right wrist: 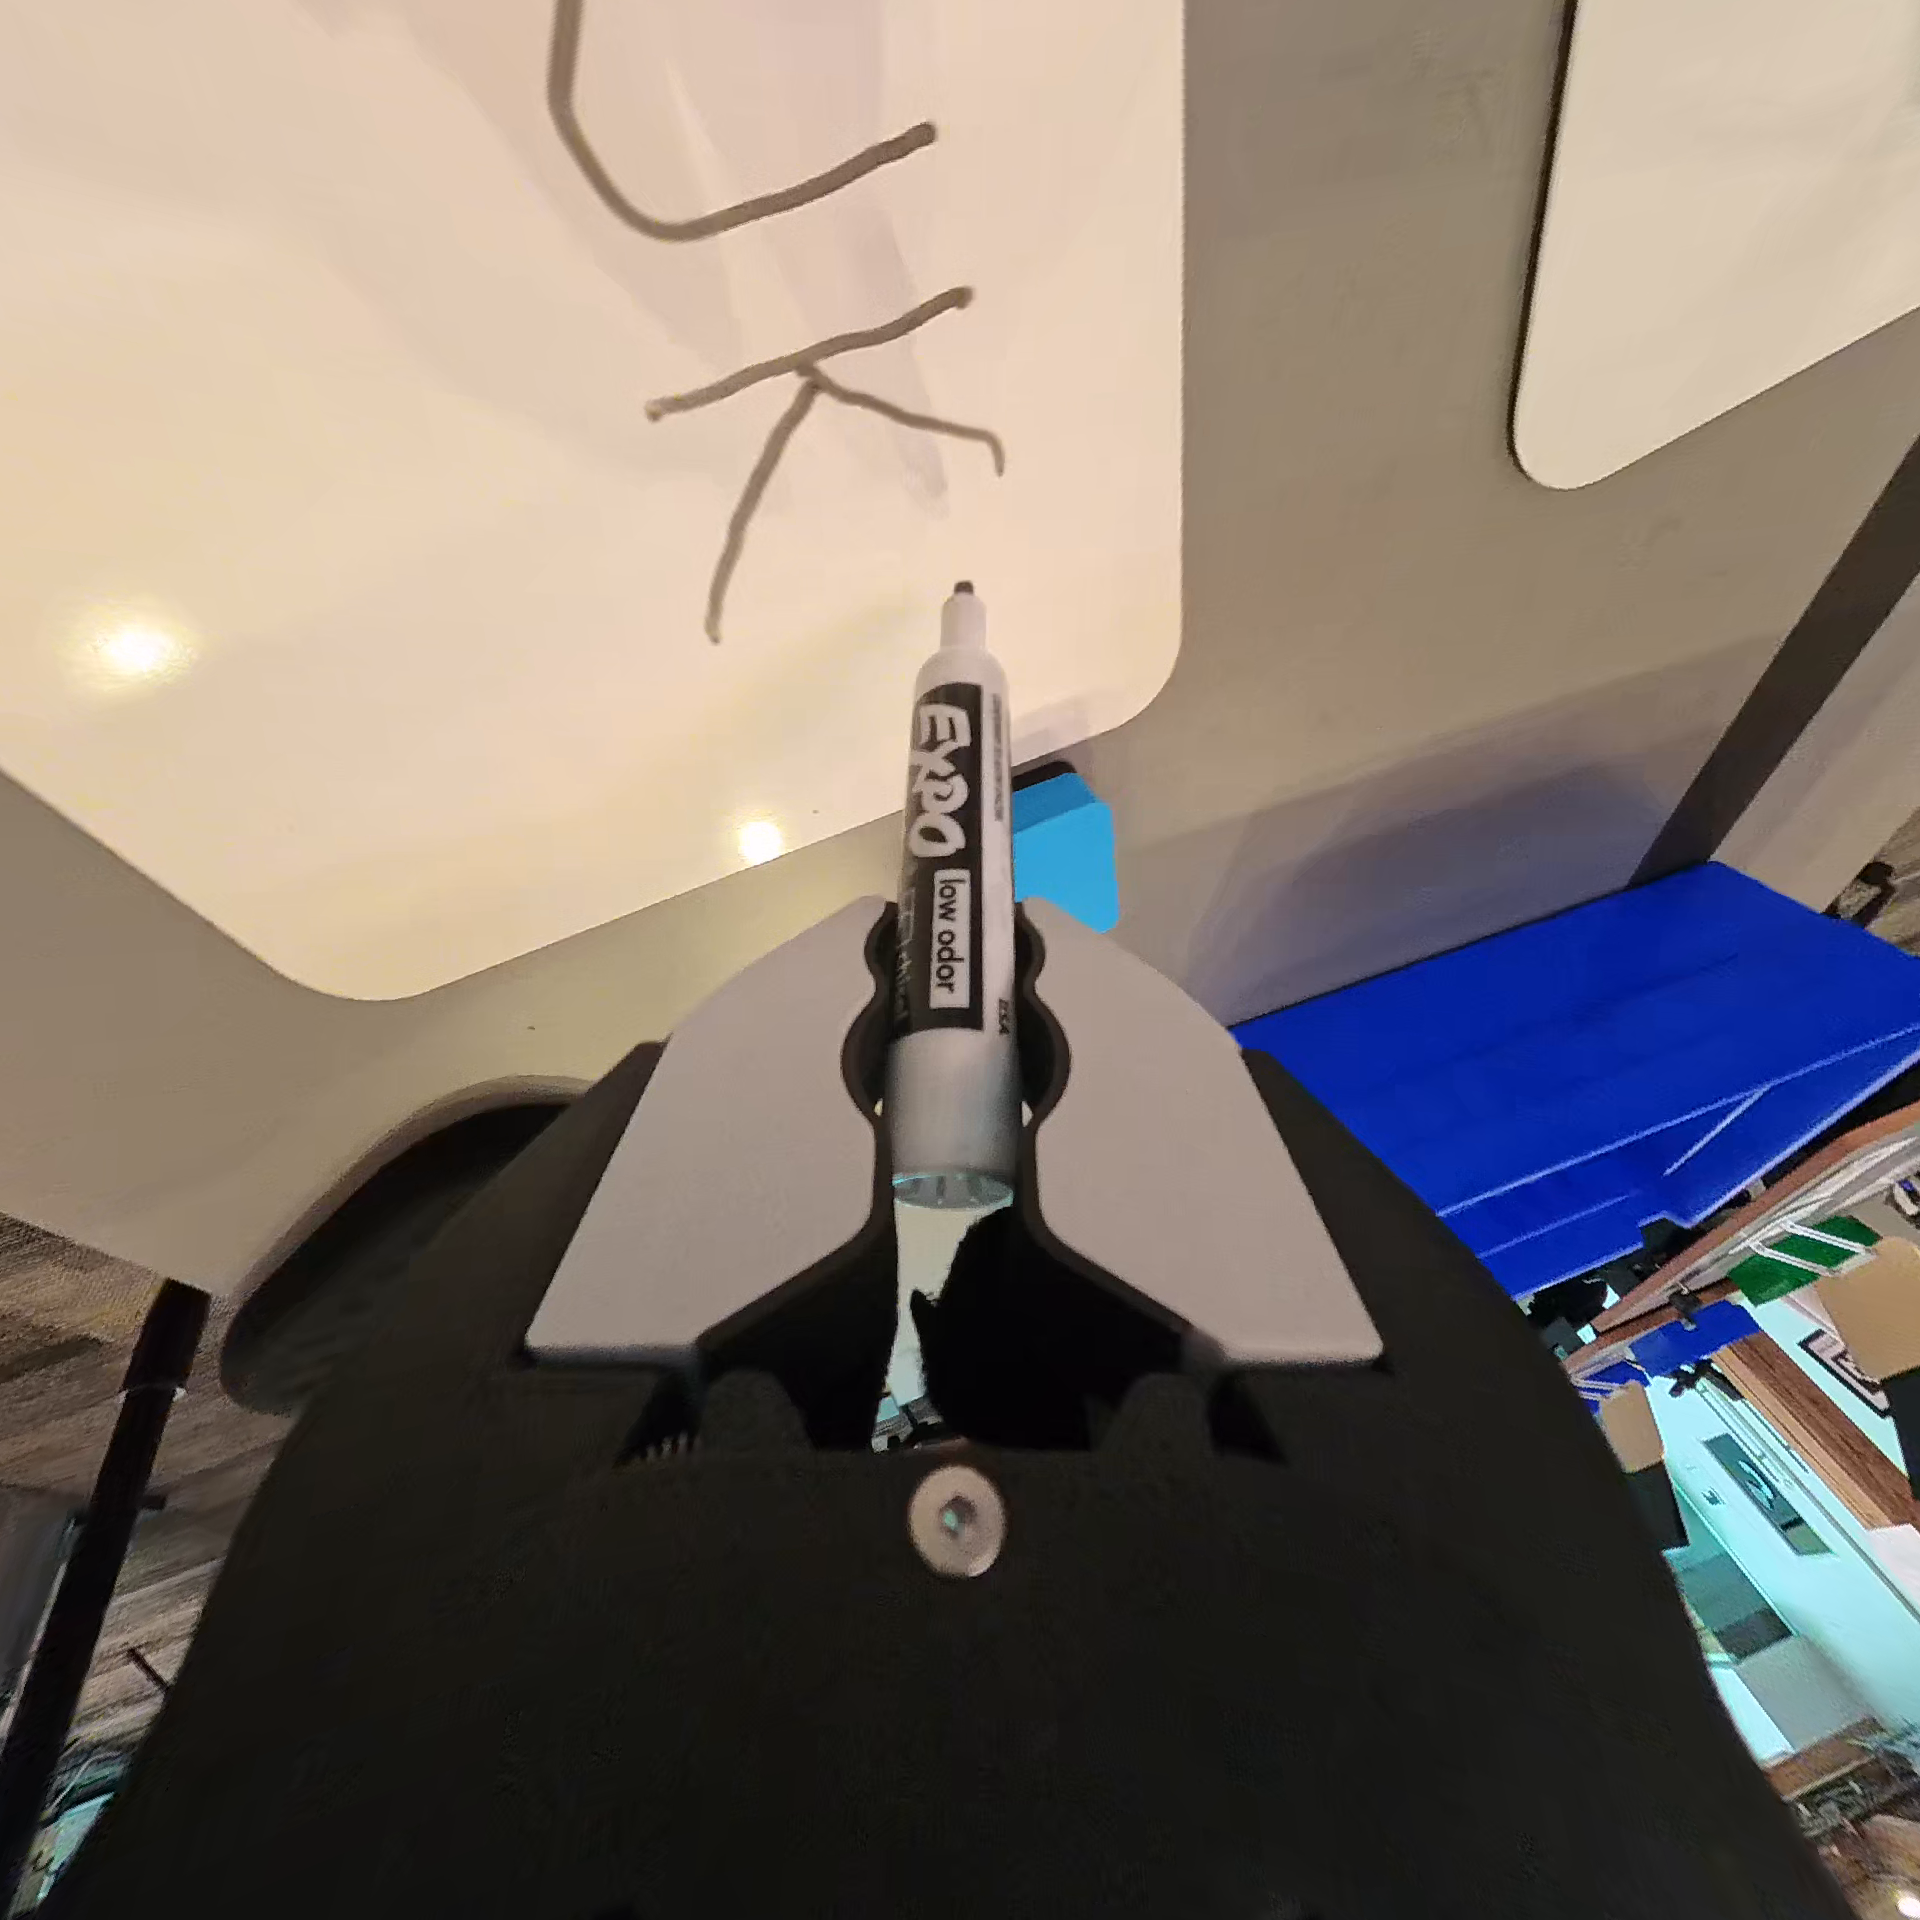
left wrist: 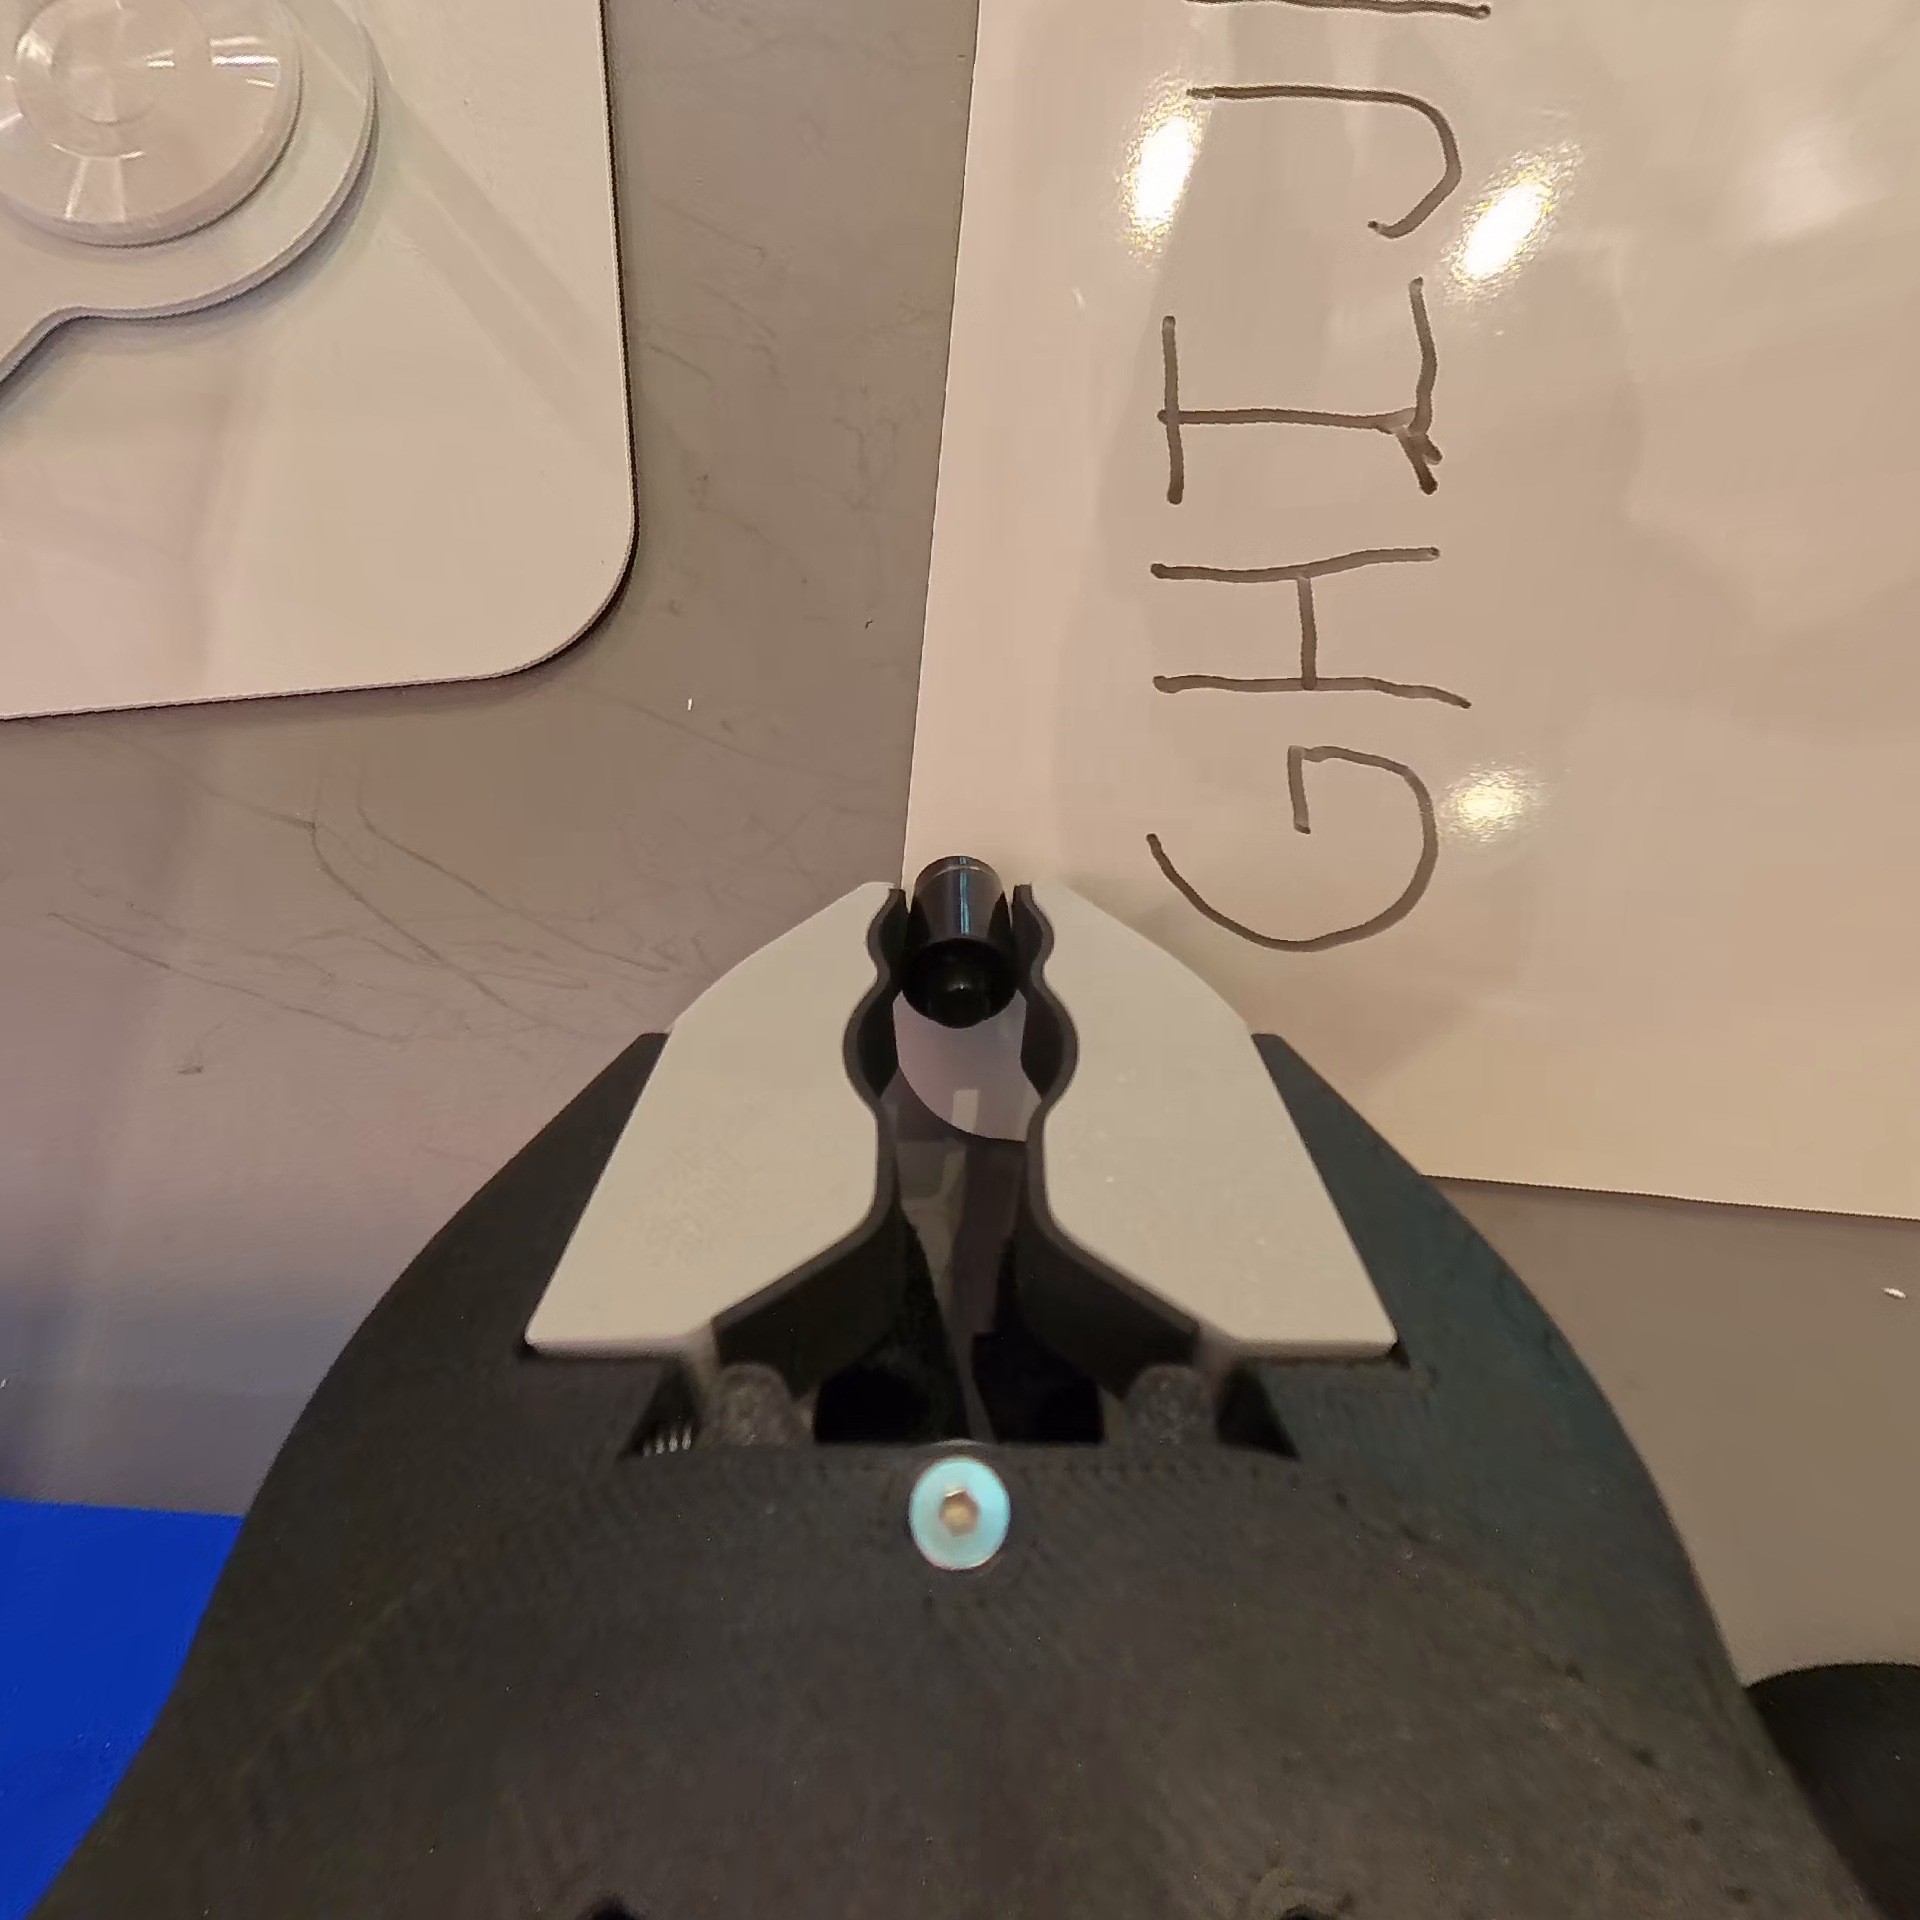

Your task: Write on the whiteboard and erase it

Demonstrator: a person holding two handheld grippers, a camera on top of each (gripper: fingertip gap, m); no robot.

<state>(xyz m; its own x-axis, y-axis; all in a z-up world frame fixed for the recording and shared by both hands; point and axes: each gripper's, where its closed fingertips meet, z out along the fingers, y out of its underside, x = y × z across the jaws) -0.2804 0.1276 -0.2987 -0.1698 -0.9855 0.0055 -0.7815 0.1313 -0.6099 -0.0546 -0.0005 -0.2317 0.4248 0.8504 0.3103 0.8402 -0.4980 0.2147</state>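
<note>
My left gripper (left wrist: 956, 906) is shut on a small black marker cap (left wrist: 951, 940), which sits end-on between the grey fingers over the left edge of the white whiteboard (left wrist: 1610, 644). Black handwritten letters (left wrist: 1309, 634) run up the board. In the right wrist view my right gripper (right wrist: 951, 920) is shut on the barrel of a black-and-white dry-erase marker (right wrist: 951, 831). The marker is uncapped, and its tip (right wrist: 964, 592) points at the whiteboard (right wrist: 364, 623) just below the last black strokes (right wrist: 821, 416). I cannot tell whether the tip touches the board.
A light-blue eraser (right wrist: 1070, 852) lies on the grey table (left wrist: 416, 883) by the board's corner. A blue bin (right wrist: 1558, 1060) stands to the right. A second white board (left wrist: 312, 468) with a clear round disc (left wrist: 135, 114) lies to the left.
</note>
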